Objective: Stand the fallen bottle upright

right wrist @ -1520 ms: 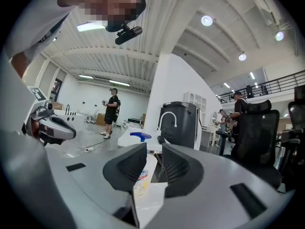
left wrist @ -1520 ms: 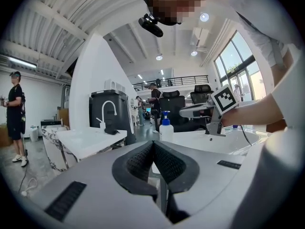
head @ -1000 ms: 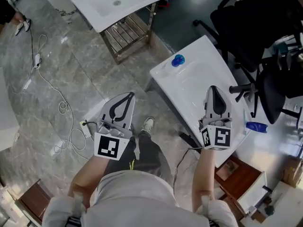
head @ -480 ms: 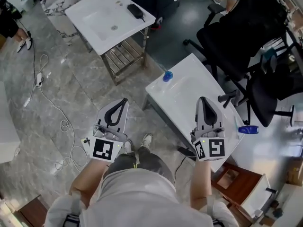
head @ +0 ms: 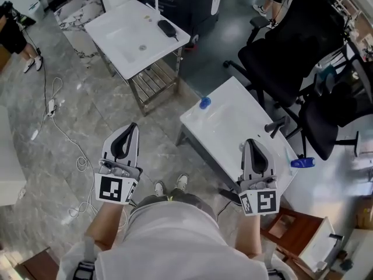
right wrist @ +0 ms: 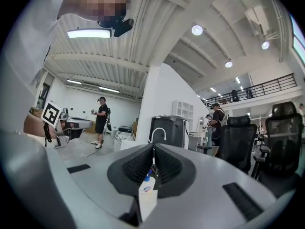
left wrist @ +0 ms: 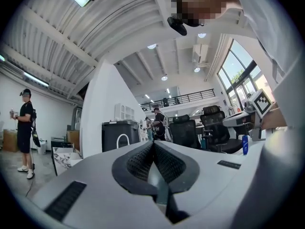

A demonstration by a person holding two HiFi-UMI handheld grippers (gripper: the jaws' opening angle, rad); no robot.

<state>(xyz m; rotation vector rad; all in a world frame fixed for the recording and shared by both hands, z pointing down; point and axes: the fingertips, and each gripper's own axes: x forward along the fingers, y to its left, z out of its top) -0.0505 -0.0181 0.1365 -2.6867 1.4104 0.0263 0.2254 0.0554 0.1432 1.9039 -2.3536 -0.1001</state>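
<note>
A white bottle with a blue cap (head: pixel 204 102) stands upright at the far left corner of the white basin table (head: pixel 233 127); in the right gripper view the same bottle (right wrist: pixel 147 189) shows low between the jaws, some way ahead. My right gripper (head: pixel 252 143) is shut and empty, held level above the table's near edge. Off to the left, over the grey floor and well clear of the table, my left gripper (head: pixel 129 128) is shut as well, with nothing in it. Both grippers' jaws meet at the tip in their own views (left wrist: pixel 153 143) (right wrist: pixel 153 149).
A blue bottle (head: pixel 303 163) is on the white surface at the right. Black office chairs (head: pixel 285 57) crowd the table's far side. A second white sink table (head: pixel 137 34) stands behind, with a cable (head: pixel 58 127) across the floor. A person (head: pixel 11 34) stands far left.
Both grippers have risen and drawn back toward me, still shut. The head view has lifted, so the table and bottle now look smaller and farther away.
</note>
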